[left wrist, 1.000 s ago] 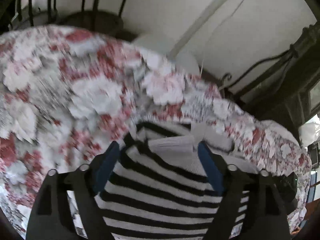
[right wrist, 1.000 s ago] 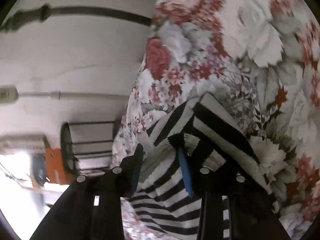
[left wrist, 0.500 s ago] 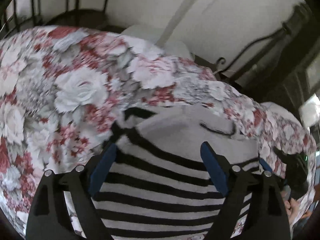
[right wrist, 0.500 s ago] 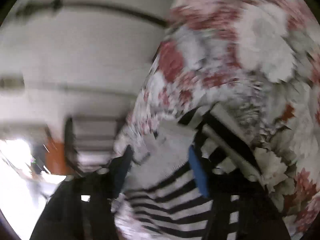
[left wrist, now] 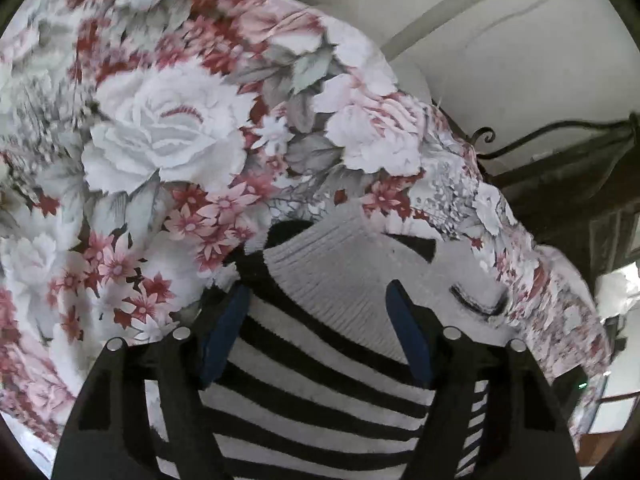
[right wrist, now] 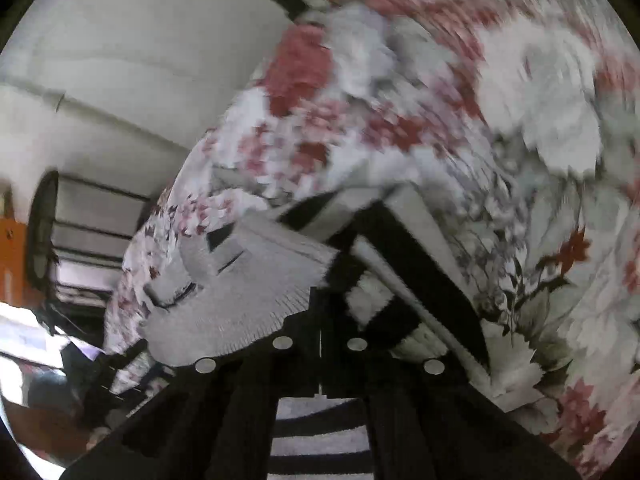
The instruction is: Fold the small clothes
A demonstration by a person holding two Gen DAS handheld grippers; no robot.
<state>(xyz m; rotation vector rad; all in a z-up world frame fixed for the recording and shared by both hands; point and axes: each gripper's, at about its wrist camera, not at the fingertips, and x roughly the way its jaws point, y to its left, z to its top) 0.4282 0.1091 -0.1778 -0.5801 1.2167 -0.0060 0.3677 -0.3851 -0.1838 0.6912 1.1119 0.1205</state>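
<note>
A small black-and-white striped knit garment (left wrist: pixel 320 360) with a grey ribbed part (left wrist: pixel 344 276) lies on a floral bedsheet (left wrist: pixel 160 140). My left gripper (left wrist: pixel 320 320) is open, its blue-padded fingers (left wrist: pixel 224 336) spread over the garment's grey ribbed edge, holding nothing. In the right wrist view the same garment (right wrist: pixel 248 300) shows its grey ribbed part and a striped sleeve (right wrist: pixel 420 264). My right gripper (right wrist: pixel 320 300) is shut, its fingers pressed together on the dark edge of the garment.
The floral sheet (right wrist: pixel 520 120) covers the whole surface and drops off at its far edge. Behind it are a white wall (left wrist: pixel 500 40) and a dark metal bed frame (left wrist: pixel 560 152). A dark rack (right wrist: pixel 44 232) stands at the left.
My right gripper has closed from open onto the garment's edge. My left gripper stayed open and moved forward over the garment, whose grey ribbed part now lies spread out.
</note>
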